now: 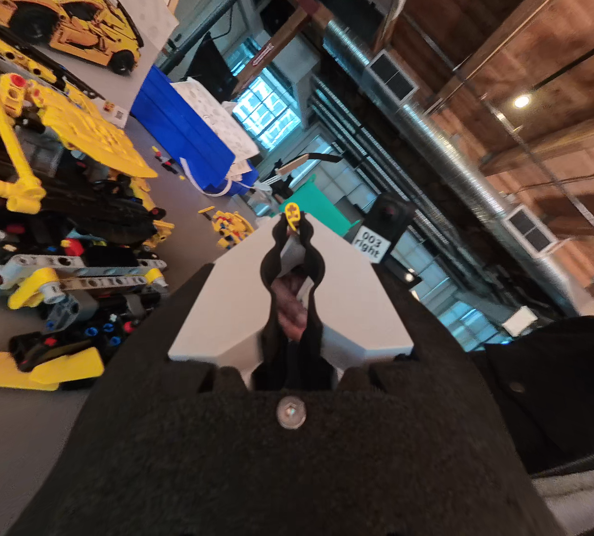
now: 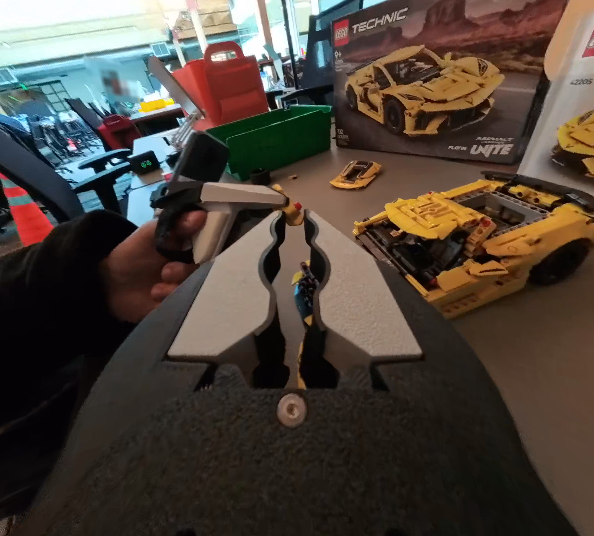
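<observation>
Open workshop bkgd: brick-and-timber ceiling, metal ducting, office chairs. Grey worktop (image 2: 482, 376) carries a toy-brick build.

- L gripper (image 1: 292, 226): jaws clamped on a small yellow piece (image 1: 292, 213) at the very tips; the piece carries a red pin in the R wrist view. Held up in the air, well above the worktop. A hand (image 2: 138, 263) grips the L handle, centre-left of the frame.
- R gripper (image 2: 293, 221): jaws narrowly apart, the tips flanking that same yellow piece. Whether they touch it can't be told.
- Part-built yellow car (image 2: 466, 231), right of the frame: body shell largely on, centre bay open w/ grey beams showing, one wheel visible. Judged well along but unfinished.
- Loose yellow panel (image 2: 355, 174) lies apart from the car, nr the green bin (image 2: 276, 138). More small parts lie scattered by the blue bin (image 1: 180, 131).

Print/labels:
- Product box (image 2: 434, 70) stands upright behind the car, upper right: red square logo, white lettering, photo of the finished yellow car.
- Booklet (image 2: 572, 102) at the right edge, similar logo.
- White tag (image 1: 369, 247) w/ black print on the R gripper body.
</observation>
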The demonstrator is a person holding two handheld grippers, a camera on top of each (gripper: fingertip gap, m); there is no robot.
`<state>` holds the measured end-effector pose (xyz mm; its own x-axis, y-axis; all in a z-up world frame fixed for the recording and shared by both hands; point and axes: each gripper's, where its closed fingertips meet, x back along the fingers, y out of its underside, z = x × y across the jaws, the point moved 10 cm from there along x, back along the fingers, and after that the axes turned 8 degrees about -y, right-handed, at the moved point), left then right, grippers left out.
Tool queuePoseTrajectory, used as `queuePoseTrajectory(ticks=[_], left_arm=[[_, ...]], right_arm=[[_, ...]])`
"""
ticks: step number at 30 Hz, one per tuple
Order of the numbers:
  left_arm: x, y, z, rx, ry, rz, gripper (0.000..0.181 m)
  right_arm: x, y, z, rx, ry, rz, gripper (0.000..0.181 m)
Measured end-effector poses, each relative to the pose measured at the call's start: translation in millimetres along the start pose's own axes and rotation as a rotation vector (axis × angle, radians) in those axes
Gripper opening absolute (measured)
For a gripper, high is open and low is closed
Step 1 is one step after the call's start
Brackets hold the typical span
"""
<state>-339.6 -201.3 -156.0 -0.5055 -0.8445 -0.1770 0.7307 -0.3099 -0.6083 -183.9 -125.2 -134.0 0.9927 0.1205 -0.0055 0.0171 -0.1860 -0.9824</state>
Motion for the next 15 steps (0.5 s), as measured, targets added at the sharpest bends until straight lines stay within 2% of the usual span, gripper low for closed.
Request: queuePoseTrajectory(ticks=[7, 11, 15], left_arm=[[0.7, -0.4, -2.3, 0.045, 0.013, 0.014, 0.006], [0.1, 0.3, 0.3, -0.002, -0.013, 0.017, 0.006], [-0.8, 0.9, 3.2, -0.066, -0.05, 0.014, 0.006]], right_arm=[[-0.8, 1.9, 3.6, -0.056, -0.023, 0.0, 0.01], [0.4, 2.3, 6.9, -0.109, -0.018, -0.006, 0.015], [0.2, 3.5, 7.0, -0.151, -0.037, -0.001, 0.008]])
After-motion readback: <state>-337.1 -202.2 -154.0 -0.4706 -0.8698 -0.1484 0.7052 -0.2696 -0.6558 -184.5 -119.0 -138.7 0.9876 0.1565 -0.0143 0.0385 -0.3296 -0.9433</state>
